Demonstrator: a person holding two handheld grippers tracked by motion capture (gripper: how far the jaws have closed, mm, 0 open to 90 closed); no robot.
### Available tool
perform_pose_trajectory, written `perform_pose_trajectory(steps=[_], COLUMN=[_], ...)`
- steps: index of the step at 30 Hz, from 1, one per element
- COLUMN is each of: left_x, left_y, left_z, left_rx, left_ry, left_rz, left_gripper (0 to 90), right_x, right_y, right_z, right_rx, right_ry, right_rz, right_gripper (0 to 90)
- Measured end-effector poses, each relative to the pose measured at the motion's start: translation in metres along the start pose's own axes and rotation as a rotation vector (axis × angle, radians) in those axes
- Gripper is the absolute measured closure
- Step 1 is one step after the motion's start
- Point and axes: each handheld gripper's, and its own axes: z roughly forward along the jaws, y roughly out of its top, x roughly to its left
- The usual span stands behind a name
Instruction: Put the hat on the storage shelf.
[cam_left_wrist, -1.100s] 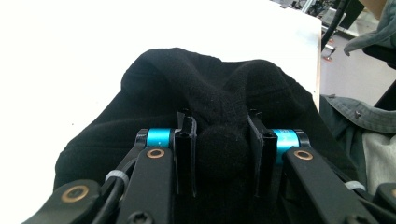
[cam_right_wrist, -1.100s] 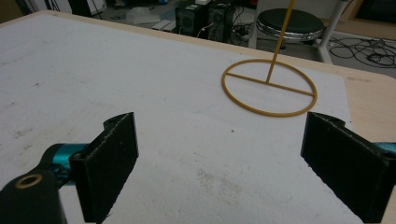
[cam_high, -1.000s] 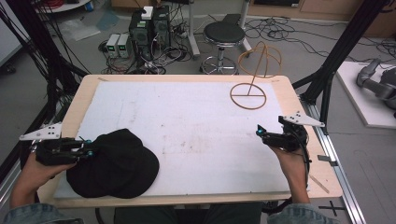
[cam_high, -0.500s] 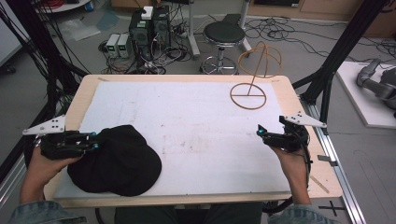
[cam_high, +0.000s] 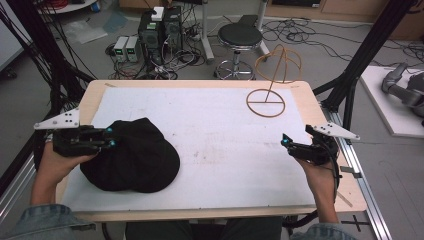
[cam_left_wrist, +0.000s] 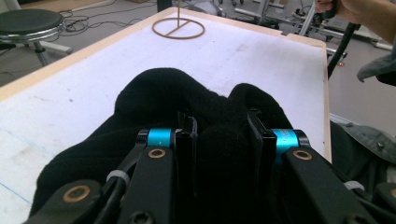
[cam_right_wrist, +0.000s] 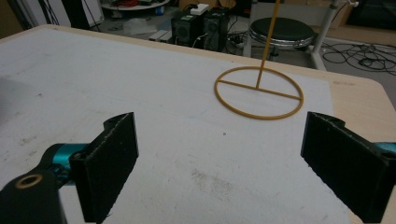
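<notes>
Nearest the person, at about eight o'clock on the white sheet-covered wooden table, lies the soft black fabric cap. The left gripper has its jaws closed on a bunched fold at the cap's left edge; in the left gripper view the cloth fills the narrow gap between the black pads and bulges up beyond them. The cap looks light and limp, so it will likely sag and drape rather than hold a shape, and it should not be fragile or slippery. A pinch on a thick seam or on the rim seems surer than one on the loose crown. Its long axis runs roughly from ten o'clock to four o'clock, the rounded flatter part, possibly the brim, pointing towards four; that much is hard to tell in the black cloth.

At four o'clock the right gripper hovers over bare table, jaws spread wide and holding nothing.

Farthest, at one o'clock, stands the tan wire hat stand with a ring base, well apart from the cap
</notes>
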Motion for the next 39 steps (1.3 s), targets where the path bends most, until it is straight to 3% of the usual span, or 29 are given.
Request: perform_pose_trajectory(steps=[7,17,33,39], left_x=[0.010,0.017,0.026,0.028], left_y=[0.033,0.074,0.134,0.150], left_z=[0.003,0.029,0.063,0.073], left_rx=[0.009,0.054,-0.005,-0.055], left_ry=[0.011,-0.003,-0.002,-0.032], left_rz=[-0.001,0.017,0.052,0.074], left_gripper=[69.6,69.6,69.7,69.6], right_x=[-0.004,-0.006,-0.010,-0.010], right_y=[0.000,-0.002,-0.003,-0.003], right_z=[-0.004,-0.004,-0.007,-0.008], right_rx=[-0.008,-0.011,-0.037,-0.040], right_ry=[-0.007,0.004,0.003,0.003], right_rz=[0.006,0.024,0.027,0.018], right_gripper=[10.8,10.8,10.9,10.8])
